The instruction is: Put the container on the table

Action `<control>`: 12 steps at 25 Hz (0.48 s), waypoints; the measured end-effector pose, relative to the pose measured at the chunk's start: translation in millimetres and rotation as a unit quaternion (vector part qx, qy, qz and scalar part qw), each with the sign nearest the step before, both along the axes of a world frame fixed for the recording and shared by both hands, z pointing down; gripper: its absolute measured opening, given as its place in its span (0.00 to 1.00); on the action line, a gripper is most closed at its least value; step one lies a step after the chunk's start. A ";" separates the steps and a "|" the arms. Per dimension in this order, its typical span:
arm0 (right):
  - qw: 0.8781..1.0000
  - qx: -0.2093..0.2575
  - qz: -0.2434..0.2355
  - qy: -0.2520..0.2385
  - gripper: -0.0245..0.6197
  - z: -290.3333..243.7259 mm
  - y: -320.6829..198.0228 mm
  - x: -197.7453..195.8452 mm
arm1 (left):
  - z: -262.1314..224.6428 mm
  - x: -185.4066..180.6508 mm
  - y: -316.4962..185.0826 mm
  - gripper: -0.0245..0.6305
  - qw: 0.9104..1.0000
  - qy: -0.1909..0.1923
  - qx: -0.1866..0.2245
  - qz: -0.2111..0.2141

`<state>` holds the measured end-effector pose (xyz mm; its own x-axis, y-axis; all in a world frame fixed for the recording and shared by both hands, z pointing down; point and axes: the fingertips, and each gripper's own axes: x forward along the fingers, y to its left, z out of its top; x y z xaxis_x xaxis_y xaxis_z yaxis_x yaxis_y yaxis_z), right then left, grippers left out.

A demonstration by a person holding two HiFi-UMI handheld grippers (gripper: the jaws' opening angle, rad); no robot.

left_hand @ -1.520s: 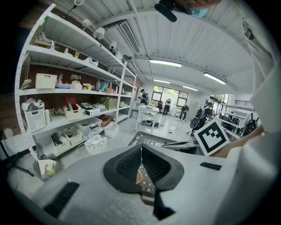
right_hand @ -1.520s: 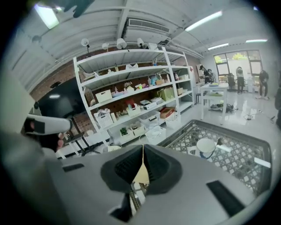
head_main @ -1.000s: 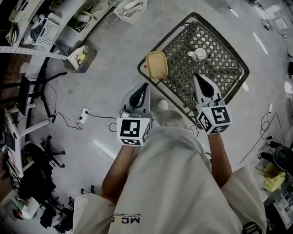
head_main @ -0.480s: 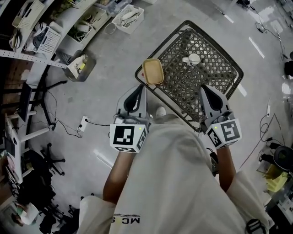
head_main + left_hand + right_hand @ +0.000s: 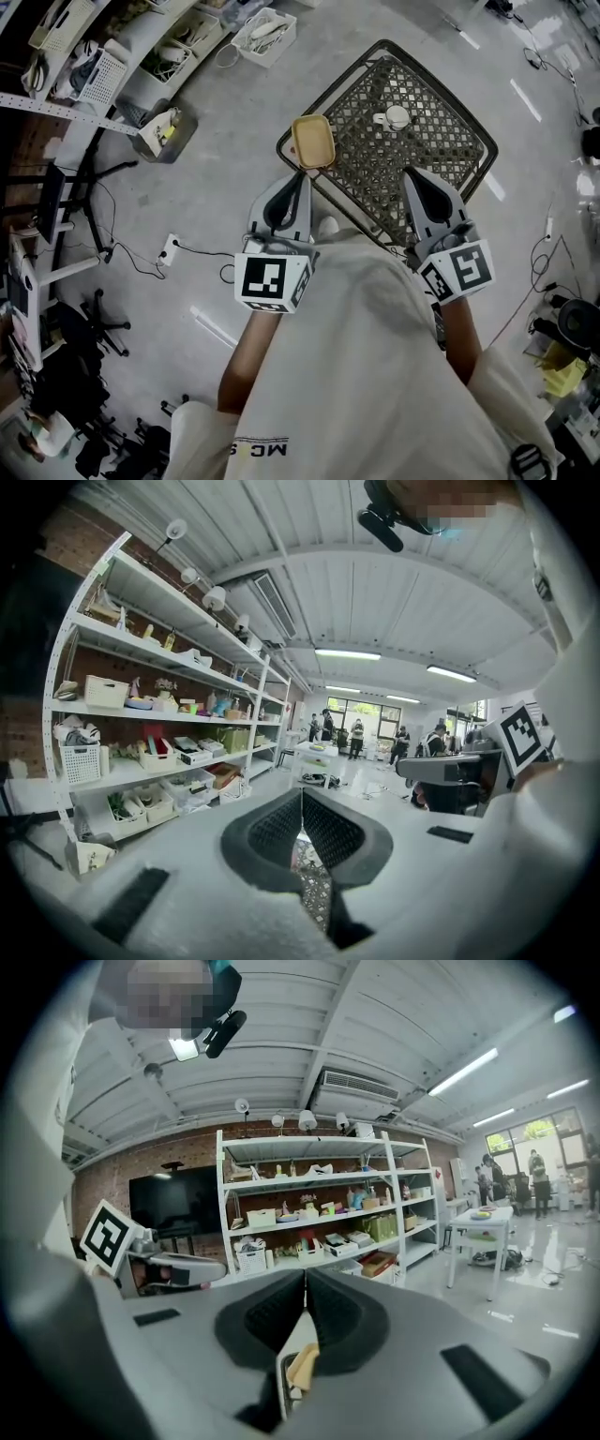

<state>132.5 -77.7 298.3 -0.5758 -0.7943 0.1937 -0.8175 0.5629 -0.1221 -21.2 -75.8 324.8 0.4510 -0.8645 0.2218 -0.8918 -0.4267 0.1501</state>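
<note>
Left gripper closer to container rim

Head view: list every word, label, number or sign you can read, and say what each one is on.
"MC": printed on the person's light garment; the next character is cut off by the fold.
Marker cubes on the left tool and right tool: square patterns only, no letters.
Items on the shelves: any print is too small to read.
</note>
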 end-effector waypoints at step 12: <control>1.000 -0.001 0.005 0.000 0.07 2.7 5.7 -3.8 | 1.5 0.9 8.9 0.08 1.000 -0.002 -0.003 0.009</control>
<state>128.7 -72.0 300.9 -0.5674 -0.7997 0.1964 -0.8234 0.5540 -0.1230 -20.3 -67.0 326.3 0.4652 -0.8548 0.2300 -0.8848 -0.4416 0.1488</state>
